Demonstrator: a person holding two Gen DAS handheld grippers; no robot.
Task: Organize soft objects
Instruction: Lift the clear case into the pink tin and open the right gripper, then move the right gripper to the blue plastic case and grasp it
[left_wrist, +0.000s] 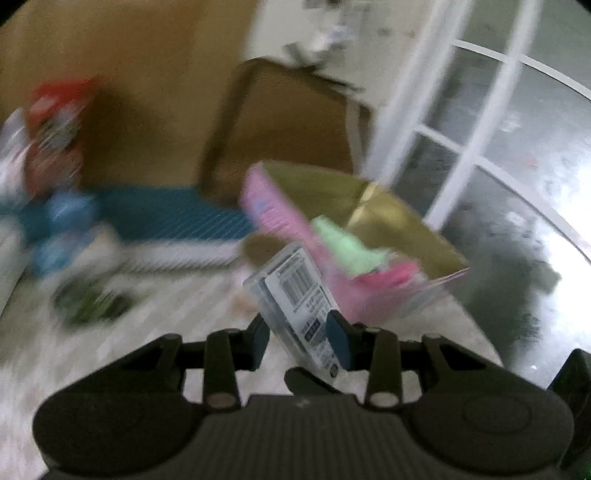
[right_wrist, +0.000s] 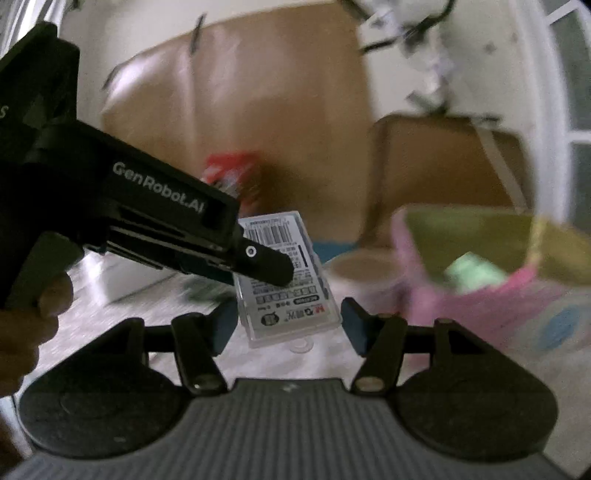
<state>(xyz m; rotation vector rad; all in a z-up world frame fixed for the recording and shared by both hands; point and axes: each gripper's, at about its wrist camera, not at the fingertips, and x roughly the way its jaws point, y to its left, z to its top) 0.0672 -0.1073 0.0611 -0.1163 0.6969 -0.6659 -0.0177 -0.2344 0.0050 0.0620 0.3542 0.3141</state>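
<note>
Tilted downward, left tool (left_wrist: 301, 338) clamps clear packet (left_wrist: 295, 291); right tool (right_wrist: 288, 326) gapes.

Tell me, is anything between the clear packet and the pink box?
Nothing visible. The left gripper holds the packet just short of the pink box, whose top is open, with only a green thing inside.

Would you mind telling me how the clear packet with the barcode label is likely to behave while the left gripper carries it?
The clear packet keeps a flat, straight-edged shape in the left gripper, so probably stiff. Its glossy plastic may slip. Held only near its lower end, it leans and could pivot.
</note>
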